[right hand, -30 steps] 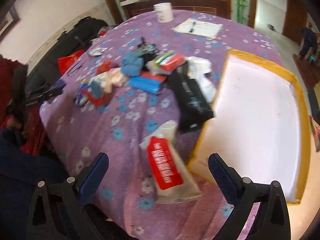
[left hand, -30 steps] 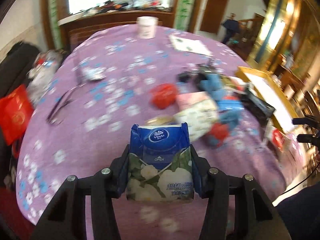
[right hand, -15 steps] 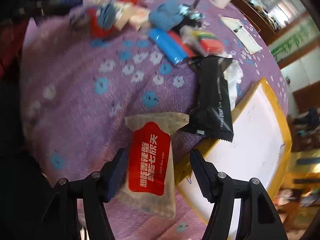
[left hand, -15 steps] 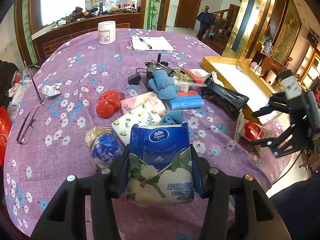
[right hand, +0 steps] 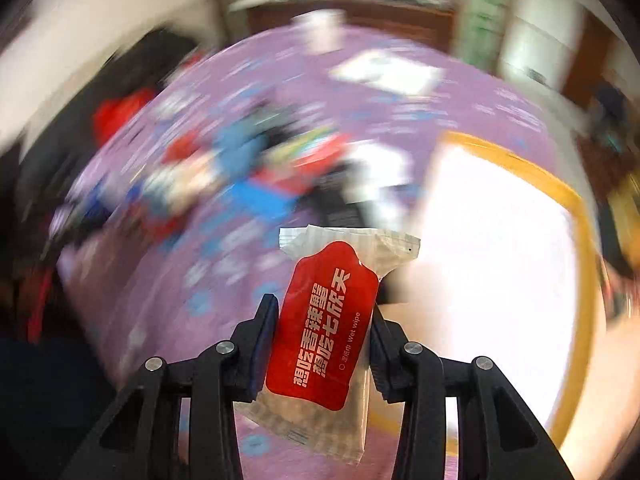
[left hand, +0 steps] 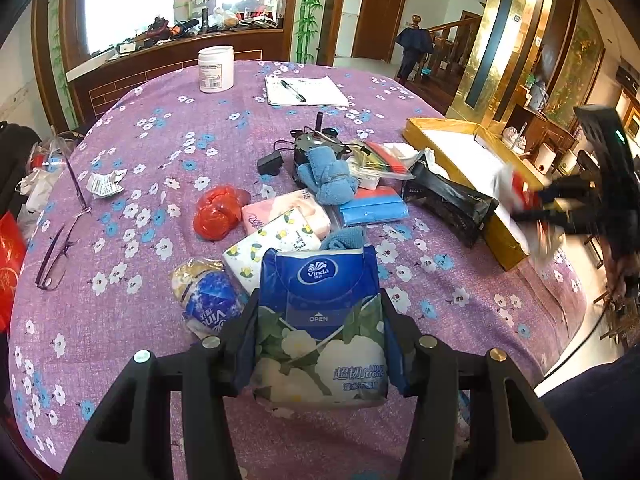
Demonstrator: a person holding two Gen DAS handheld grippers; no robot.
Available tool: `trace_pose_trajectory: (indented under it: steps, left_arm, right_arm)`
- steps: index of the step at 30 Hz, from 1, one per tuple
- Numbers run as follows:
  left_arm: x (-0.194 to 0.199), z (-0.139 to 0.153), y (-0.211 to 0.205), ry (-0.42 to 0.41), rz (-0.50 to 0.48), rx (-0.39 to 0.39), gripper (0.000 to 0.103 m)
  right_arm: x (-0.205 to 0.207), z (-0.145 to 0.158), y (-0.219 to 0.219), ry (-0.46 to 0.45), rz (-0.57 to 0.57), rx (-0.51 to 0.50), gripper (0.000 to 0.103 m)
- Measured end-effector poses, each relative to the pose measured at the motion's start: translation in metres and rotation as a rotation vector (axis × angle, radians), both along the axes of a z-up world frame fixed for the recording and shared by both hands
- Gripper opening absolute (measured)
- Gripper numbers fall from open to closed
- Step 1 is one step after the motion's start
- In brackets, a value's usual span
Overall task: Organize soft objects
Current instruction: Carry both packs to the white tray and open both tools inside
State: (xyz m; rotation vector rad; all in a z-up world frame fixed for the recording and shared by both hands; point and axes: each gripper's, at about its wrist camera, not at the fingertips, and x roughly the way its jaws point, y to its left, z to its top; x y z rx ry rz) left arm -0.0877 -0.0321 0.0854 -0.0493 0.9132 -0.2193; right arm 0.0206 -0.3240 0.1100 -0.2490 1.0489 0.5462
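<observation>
Gripping a blue and white Vinda tissue pack (left hand: 322, 320) between its pads, the left gripper (left hand: 320, 344) holds it above the near edge of the purple flowered tablecloth (left hand: 160, 128), the pack's "OPEN" flap facing the camera. The right gripper (right hand: 324, 344) has just been closing its jaws, and they now press on both sides of a wet wipe packet (right hand: 324, 320) with a red label, lifted clear of the cloth; the view behind it is smeared by motion. In the left wrist view that same gripper shows blurred at the right, over the yellow-rimmed tray (left hand: 444, 128) that sits at the table's right side. Beyond the tissue pack lies a heap of soft things: a blue Vinda roll (left hand: 208, 300), a lemon-print tissue pack (left hand: 276, 244), a pink pack (left hand: 288, 212), a red plastic bag (left hand: 216, 216), a blue towel (left hand: 328, 176), a flat blue pack (left hand: 372, 208) and a black pouch (left hand: 448, 200) touching the tray's rim. Farther back stand a white jar (left hand: 216, 68) and a notepad with a pen (left hand: 304, 90).
</observation>
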Motion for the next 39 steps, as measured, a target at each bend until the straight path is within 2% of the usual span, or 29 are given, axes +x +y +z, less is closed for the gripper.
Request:
trace_pose_trajectory:
  steps: [3,6,10,14,17,24,30,39]
  left_arm:
    - [0.002,0.001,-0.004,-0.004,-0.015,0.001,0.051]
    - [0.006,0.001,-0.009,-0.001,-0.030,-0.001,0.051]
    - [0.010,0.002,-0.019,-0.003,-0.059,0.003,0.051]
    - [0.015,0.004,-0.028,-0.005,-0.084,0.006,0.051]
    - [0.017,0.007,-0.035,-0.013,-0.105,0.009,0.051]
    - [0.026,0.012,-0.053,-0.023,-0.160,0.024,0.051]
    - [0.040,0.017,-0.079,-0.019,-0.215,0.030,0.051]
    - [0.070,0.031,-0.134,-0.010,-0.316,0.002,0.051]
  right_arm:
    - [0.027,-0.008,-0.057,-0.001,-0.259,0.010,0.044]
    - [0.040,-0.030,-0.077,0.050,-0.351,-0.035,0.044]
    - [0.031,-0.050,-0.063,0.101,-0.339,-0.017,0.044]
    - [0.021,-0.045,-0.027,0.114,-0.287,0.052,0.043]
    - [0.014,-0.036,-0.020,0.118,-0.288,0.103,0.043]
    - [0.012,-0.026,-0.066,0.084,-0.377,0.163,0.043]
    - [0.011,-0.027,-0.080,0.090,-0.414,0.221,0.043]
    - [0.014,-0.018,-0.095,0.055,-0.430,0.251,0.043]
